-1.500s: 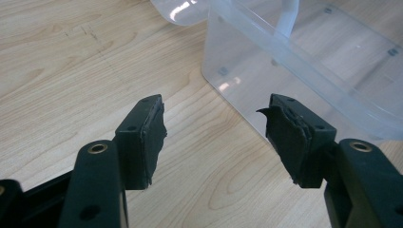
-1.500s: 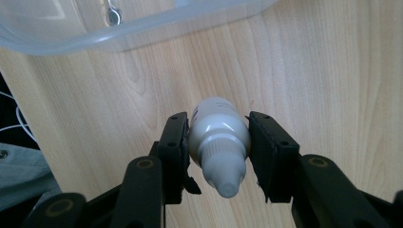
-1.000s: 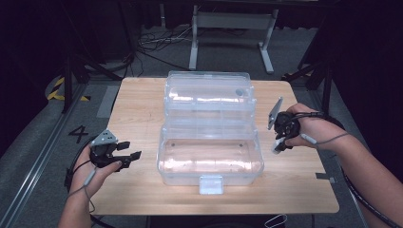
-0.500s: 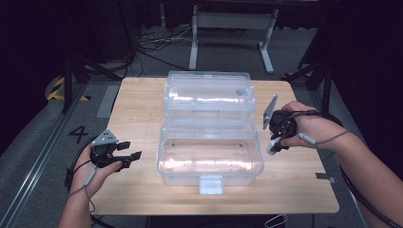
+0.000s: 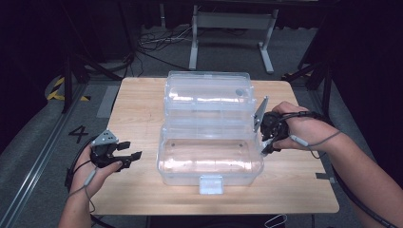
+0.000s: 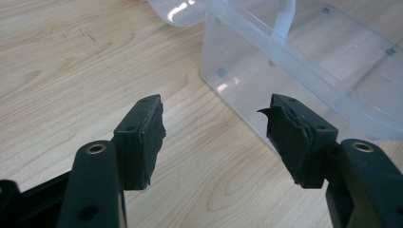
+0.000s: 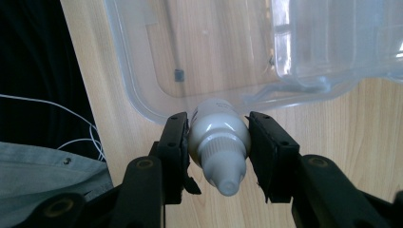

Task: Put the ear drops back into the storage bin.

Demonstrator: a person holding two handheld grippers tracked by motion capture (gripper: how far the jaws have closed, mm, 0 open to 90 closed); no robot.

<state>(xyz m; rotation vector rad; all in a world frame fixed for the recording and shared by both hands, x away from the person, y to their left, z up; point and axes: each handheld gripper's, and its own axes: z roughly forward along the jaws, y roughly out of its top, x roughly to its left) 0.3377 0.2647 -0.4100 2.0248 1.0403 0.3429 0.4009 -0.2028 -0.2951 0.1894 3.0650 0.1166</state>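
A clear plastic box point(image 5: 209, 172) stands open in the middle of the wooden table point(image 5: 138, 104), its lid point(image 5: 206, 95) folded back behind it. My right gripper point(image 5: 264, 142) is at the box's right end, by the rim, shut on a small white dropper bottle point(image 7: 219, 137). In the right gripper view the bottle sits between the two pads point(image 7: 177, 137), nozzle toward the camera, with the box's rim point(image 7: 142, 107) just beyond it. My left gripper point(image 5: 131, 150) rests left of the box, open with nothing in it. Its own view shows the jaws wide apart point(image 6: 216, 105) and the box's corner point(image 6: 247, 80) ahead.
A white latch point(image 5: 211, 184) hangs at the front of the box. Beyond the far table edge stand a metal frame point(image 5: 233, 28) and floor cables point(image 5: 147, 47). Bare wood lies left and right of the box.
My right gripper has moved left, in toward the box's right end, carrying the bottle and rising a little. The left gripper has stayed where it was.
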